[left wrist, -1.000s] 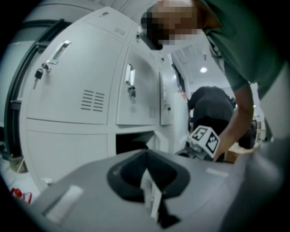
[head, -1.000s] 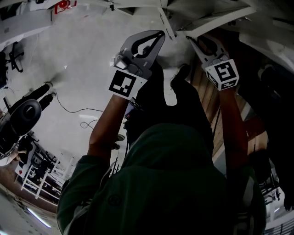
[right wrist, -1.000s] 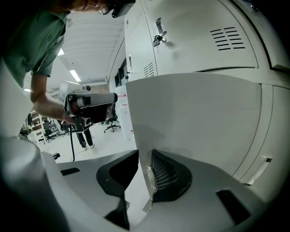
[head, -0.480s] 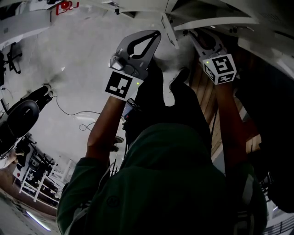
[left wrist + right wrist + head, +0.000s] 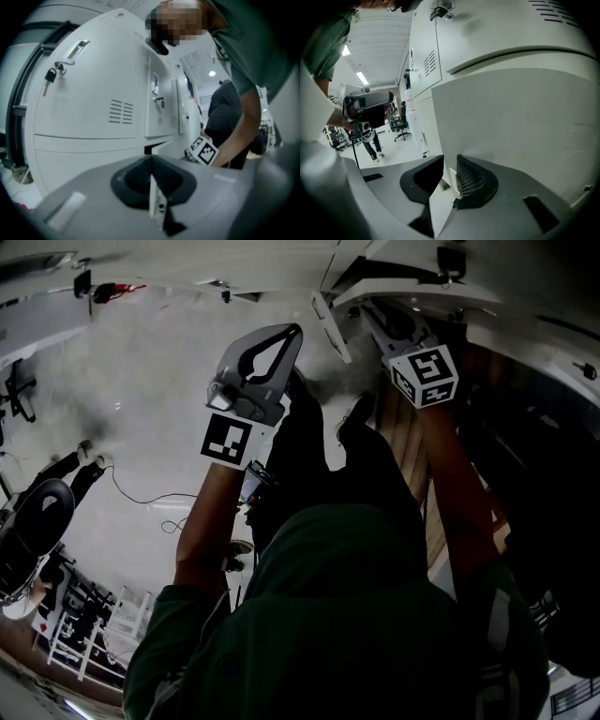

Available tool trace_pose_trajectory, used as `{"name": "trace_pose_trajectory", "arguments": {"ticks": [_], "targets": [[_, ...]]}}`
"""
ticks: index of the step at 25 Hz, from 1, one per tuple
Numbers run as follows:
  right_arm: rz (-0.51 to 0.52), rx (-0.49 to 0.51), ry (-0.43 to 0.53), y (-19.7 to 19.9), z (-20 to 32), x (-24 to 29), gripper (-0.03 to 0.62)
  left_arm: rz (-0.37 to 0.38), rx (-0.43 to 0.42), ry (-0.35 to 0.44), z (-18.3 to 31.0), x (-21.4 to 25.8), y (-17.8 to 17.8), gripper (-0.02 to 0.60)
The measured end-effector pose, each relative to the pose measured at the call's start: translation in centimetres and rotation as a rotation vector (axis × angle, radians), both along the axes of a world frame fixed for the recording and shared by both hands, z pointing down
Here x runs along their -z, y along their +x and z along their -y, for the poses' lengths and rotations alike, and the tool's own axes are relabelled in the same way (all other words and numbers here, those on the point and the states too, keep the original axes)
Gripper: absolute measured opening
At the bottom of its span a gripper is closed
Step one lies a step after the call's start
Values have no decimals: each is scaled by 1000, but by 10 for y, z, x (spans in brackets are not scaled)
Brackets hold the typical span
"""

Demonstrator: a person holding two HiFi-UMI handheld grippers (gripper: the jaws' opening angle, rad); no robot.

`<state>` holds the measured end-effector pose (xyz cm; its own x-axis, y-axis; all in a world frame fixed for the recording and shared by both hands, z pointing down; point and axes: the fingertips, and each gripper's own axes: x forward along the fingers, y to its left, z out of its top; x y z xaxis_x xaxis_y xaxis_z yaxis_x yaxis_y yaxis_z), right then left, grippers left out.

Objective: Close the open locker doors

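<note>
White lockers point(image 5: 93, 108) fill the left gripper view, their upper doors closed. Lower down, one locker door point(image 5: 511, 122) stands ajar, with a dark gap beside it in the left gripper view. My right gripper point(image 5: 443, 176) is shut on this door's free edge, and the thin lip runs down between the two pads. In the head view the door's white edge point(image 5: 330, 320) shows just left of the right gripper point(image 5: 380, 315). My left gripper point(image 5: 293, 329) hangs in the air to the left, apart from the door. Its tips meet with nothing between them point(image 5: 152, 159).
A bunch of keys point(image 5: 50, 75) hangs from a lock on the upper left locker. On the pale floor lie a loose cable point(image 5: 150, 507) and dark equipment point(image 5: 37, 521). An office chair point(image 5: 399, 124) and a standing person point(image 5: 370, 140) are farther off in the room.
In the head view both grippers have shifted left. The right one has kept its hold on the door's edge, and the left one stays shut.
</note>
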<state>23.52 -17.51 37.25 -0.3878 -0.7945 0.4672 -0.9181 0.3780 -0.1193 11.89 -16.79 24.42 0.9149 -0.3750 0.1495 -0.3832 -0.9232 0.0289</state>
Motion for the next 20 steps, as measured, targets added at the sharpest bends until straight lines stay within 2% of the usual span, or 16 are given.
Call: {"name": "trace_pose_trajectory", "arguments": {"ticks": [16, 20], "targets": [[-43, -136, 0, 15, 44, 9, 77, -22, -22, 14, 23, 16, -2, 2], [-63, -162, -14, 15, 51, 9, 31, -29, -25, 25, 23, 23, -3, 2]]}}
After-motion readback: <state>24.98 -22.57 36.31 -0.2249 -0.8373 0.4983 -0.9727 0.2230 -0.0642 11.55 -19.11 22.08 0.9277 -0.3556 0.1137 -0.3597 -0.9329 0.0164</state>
